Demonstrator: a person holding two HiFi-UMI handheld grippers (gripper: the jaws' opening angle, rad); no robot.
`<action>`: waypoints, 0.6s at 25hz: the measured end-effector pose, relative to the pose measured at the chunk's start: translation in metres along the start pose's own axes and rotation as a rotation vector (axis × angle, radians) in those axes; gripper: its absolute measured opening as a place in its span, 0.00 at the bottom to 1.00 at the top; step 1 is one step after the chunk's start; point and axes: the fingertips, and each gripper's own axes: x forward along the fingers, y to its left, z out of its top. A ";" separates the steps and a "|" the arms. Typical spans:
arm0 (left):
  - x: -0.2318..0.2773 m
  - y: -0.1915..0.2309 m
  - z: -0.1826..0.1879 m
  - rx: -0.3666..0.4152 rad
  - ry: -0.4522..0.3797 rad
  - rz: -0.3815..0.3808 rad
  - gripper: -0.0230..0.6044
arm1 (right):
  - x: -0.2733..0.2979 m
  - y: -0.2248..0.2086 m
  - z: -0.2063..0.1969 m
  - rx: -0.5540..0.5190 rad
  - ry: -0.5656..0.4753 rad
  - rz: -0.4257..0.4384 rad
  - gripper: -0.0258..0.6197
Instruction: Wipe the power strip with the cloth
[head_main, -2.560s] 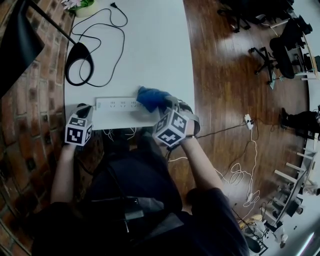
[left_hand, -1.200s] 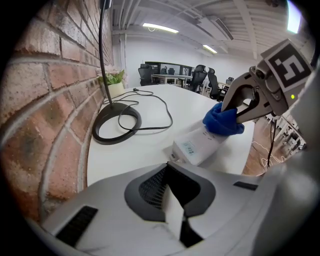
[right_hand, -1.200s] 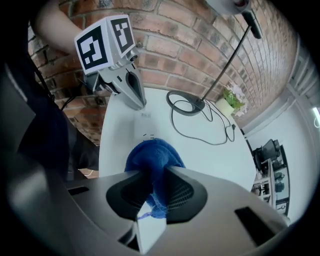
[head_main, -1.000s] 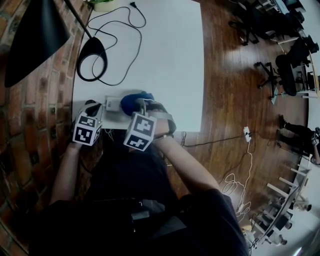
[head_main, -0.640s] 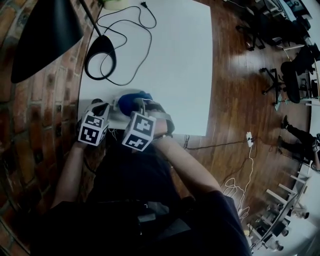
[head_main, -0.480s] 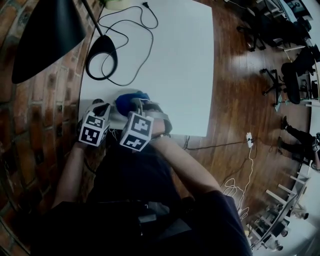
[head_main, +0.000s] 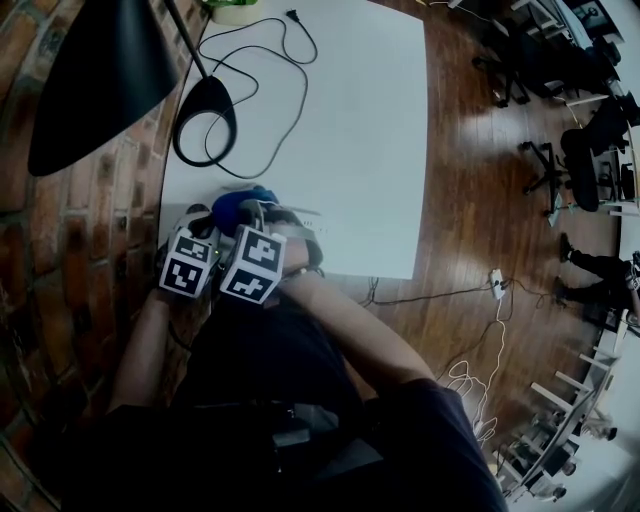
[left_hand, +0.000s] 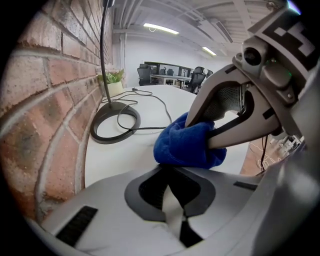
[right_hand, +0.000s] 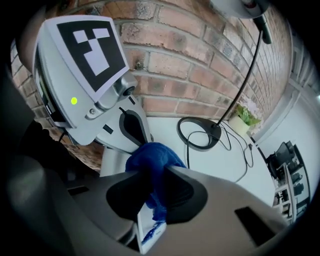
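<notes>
On one table (head_main: 360, 130) we count one power strip (head_main: 310, 222) and one blue cloth (right_hand: 150, 152), clamped in the right gripper (right_hand: 152, 192), beside the left gripper (left_hand: 172, 200), whose jaws stand closed together.

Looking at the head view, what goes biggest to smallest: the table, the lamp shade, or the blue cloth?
1. Table, biggest.
2. Lamp shade, though it is probably nearer the camera, so it may only look big.
3. Blue cloth, smallest.

I see heavy fisheye bending in all 3 views. The white table (head_main: 350, 150) glares bright; the brick wall (head_main: 60, 250) left of it is dim. Ceiling strips (left_hand: 162, 28) beyond it glow.
</notes>
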 end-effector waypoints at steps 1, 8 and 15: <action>0.000 0.000 0.000 -0.001 0.001 -0.002 0.06 | 0.000 0.000 0.001 0.000 -0.001 0.004 0.14; -0.001 0.001 -0.002 0.023 0.012 0.001 0.06 | 0.005 0.004 0.010 -0.021 -0.008 -0.011 0.14; -0.004 0.000 -0.003 -0.008 0.002 -0.007 0.05 | 0.006 0.002 0.016 0.143 -0.094 -0.003 0.14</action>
